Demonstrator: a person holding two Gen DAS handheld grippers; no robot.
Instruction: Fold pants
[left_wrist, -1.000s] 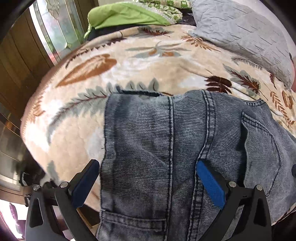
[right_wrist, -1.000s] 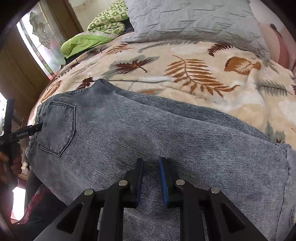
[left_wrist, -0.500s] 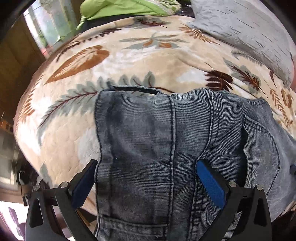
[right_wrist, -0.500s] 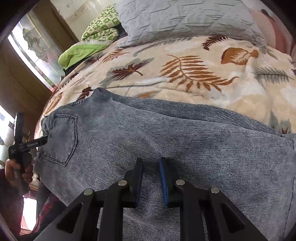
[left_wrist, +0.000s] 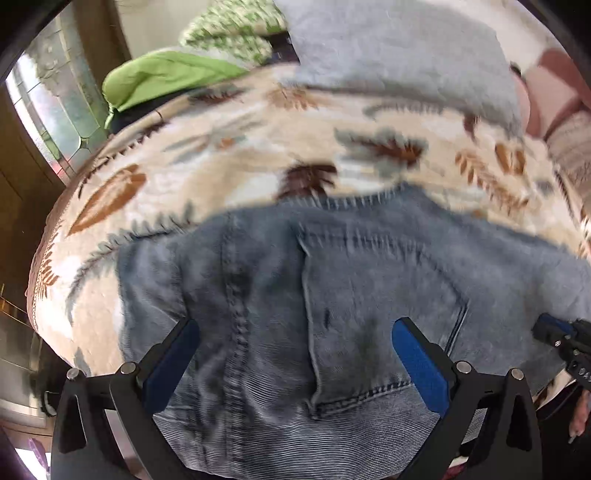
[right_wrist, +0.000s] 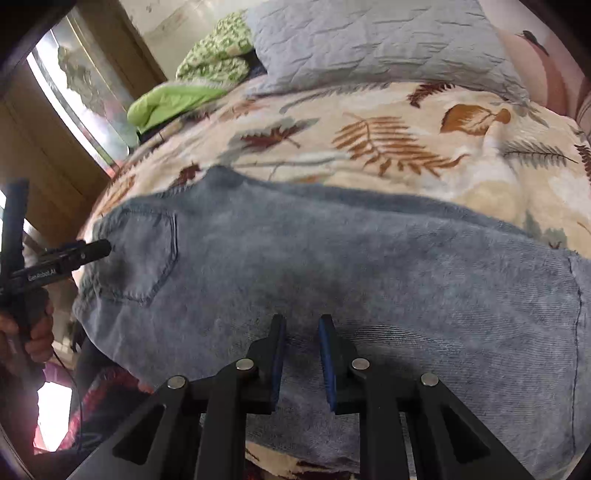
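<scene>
Two grippers work over one pair of grey denim pants, which lies spread on a leaf-print blanket on a bed. The pants appear already doubled lengthwise, one leg on the other, since only a single back pocket and one long band of cloth show ahead of the right gripper; I judge that first fold done and the crosswise folds still to come. The right gripper hovers low over the near edge of the leg, its blue-padded fingers drawn close with a narrow gap between them; no cloth visibly sits in that gap, though I cannot rule out a pinch below the pads. Far to its left, the left gripper shows from the side at the waist end, just beside the pocket. In the left wrist view, which is motion-blurred, the left gripper is spread wide, its fingers straddling the seat of the pants with the back pocket between and ahead of them and the waistband hanging over the bed edge beneath. It grips nothing. A grey pillow and a green bundle lie well beyond the pants. What remains, as I read it, is to seize waist or hem and bring one end over the other.
</scene>
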